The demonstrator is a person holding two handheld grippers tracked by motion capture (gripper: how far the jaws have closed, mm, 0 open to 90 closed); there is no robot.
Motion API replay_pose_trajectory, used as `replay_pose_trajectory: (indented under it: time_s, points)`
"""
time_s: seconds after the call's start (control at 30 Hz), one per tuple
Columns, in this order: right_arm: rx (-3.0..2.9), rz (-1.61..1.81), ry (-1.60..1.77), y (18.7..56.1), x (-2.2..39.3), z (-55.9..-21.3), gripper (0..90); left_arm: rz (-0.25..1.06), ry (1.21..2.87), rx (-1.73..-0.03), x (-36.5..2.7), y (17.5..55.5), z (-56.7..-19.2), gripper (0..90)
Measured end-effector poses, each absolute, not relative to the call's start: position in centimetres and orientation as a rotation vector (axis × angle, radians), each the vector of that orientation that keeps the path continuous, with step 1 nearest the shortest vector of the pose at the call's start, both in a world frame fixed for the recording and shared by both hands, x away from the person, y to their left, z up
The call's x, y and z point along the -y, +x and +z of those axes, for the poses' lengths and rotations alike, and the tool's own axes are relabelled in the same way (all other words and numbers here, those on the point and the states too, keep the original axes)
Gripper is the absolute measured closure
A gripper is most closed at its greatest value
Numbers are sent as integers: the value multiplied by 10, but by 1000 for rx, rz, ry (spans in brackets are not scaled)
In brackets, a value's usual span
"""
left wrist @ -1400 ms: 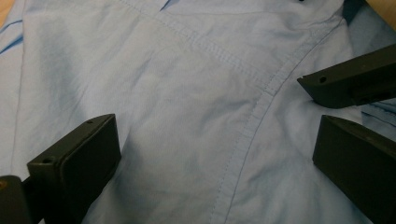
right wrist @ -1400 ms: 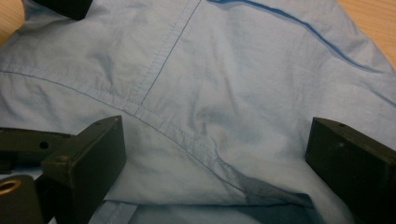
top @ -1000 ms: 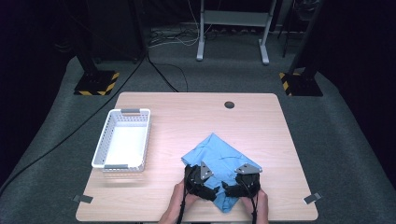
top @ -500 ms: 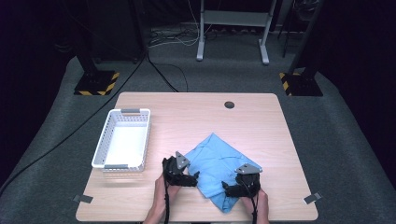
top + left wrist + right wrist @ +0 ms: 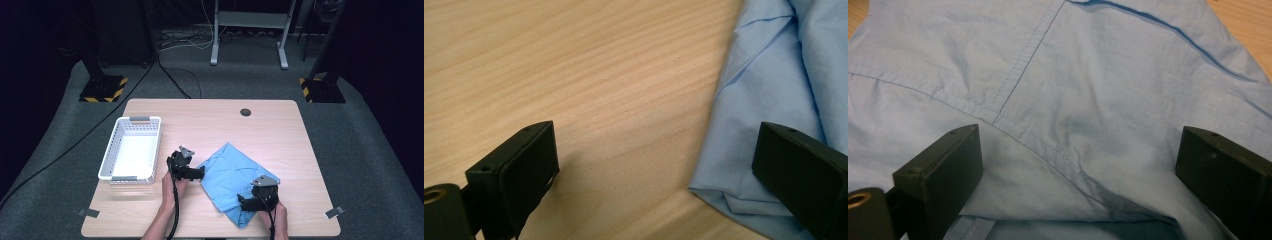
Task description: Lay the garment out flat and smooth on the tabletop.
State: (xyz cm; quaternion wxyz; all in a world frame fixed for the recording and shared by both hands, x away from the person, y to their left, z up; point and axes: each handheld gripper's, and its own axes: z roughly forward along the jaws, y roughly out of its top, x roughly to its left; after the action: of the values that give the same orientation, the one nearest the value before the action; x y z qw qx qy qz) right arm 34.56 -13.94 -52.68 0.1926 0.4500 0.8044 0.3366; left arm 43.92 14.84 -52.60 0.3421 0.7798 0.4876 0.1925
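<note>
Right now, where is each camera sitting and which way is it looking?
High view: above the table's near side, looking forward and down; forearms, left gripper, right gripper.
Left gripper view: along open jaws at table and blue cloth edge.
Right gripper view: along open jaws over cloth.
All share the cloth.

- I see one item in hand: a light blue cloth (image 5: 235,180), a thin woven garment with stitched seams.
- State: folded into a rough, slightly crumpled quadrilateral; creases and a double-stitched seam (image 5: 1013,70) cross its upper layer.
- Pose: lying flat, turned diagonally, one corner pointing to the far edge of the table (image 5: 210,120).
- Location: near-right part of the table, close to its front edge.
- Left edge: a folded corner (image 5: 724,195) with layers stacked, resting directly on the wood.
</note>
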Motion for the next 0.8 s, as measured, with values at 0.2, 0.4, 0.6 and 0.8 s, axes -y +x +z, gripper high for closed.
replay_pose_trajectory:
  time_s: [0.2, 0.4, 0.6, 0.8]
  points:
    - [-2282, 939, 1218, 341, 130, -521, 53, 495, 2023, -1237, -150, 440, -529, 45]
    - [-2427, 946, 1066, 325, 93, -511, 114, 502, 2032, -1237, -149, 440, -529, 45]
    - [-2486, 967, 979, 305, 83, -508, 151, 503, 2032, -1235, -149, 441, -529, 44]
    - [-2518, 929, 925, 298, 74, -511, 346, 503, 2032, -1235, -148, 441, -529, 45]
